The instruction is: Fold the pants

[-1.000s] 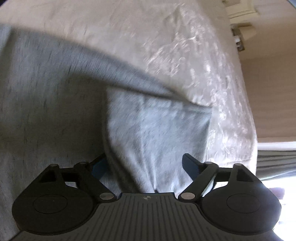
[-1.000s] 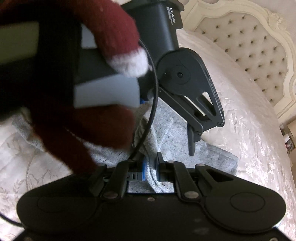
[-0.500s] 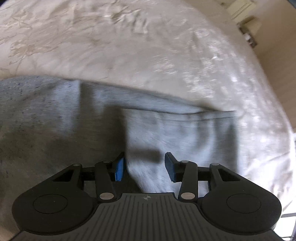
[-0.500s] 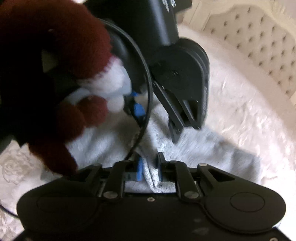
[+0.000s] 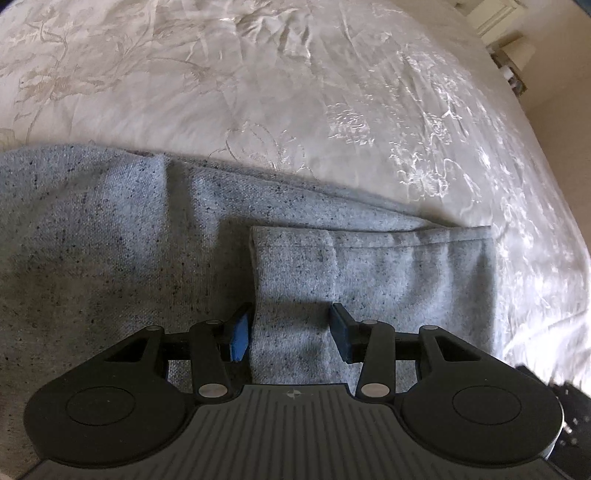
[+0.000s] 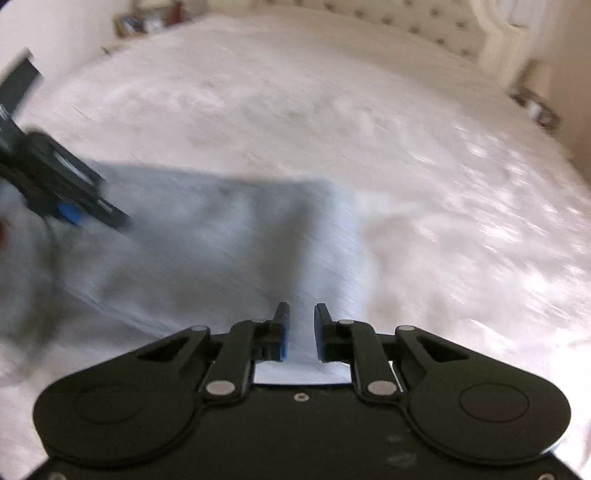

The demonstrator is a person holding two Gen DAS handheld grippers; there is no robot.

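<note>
Lying across a cream, flower-embroidered satin bedspread (image 5: 295,92) are the speckled grey knit pants (image 5: 110,258), one part folded over on top of the rest so that its hemmed edge runs level with the far edge of the layer below. No container shows in either view. Over that folded flap hangs the left gripper (image 5: 290,332), black with blue pads, its jaws partly open; the flap's side edge lies just inside the left-hand pad, and the pads do not press on the cloth. The right wrist view is heavily blurred. There the right gripper (image 6: 300,332) has its jaws only narrowly apart, with a pale strip of the grey cloth running between them; whether the pads actually pinch it cannot be told through the blur. The left gripper appears at that view's left edge, low over the pants. A tufted cream headboard (image 6: 424,29) stands at the far end of the bed.
</note>
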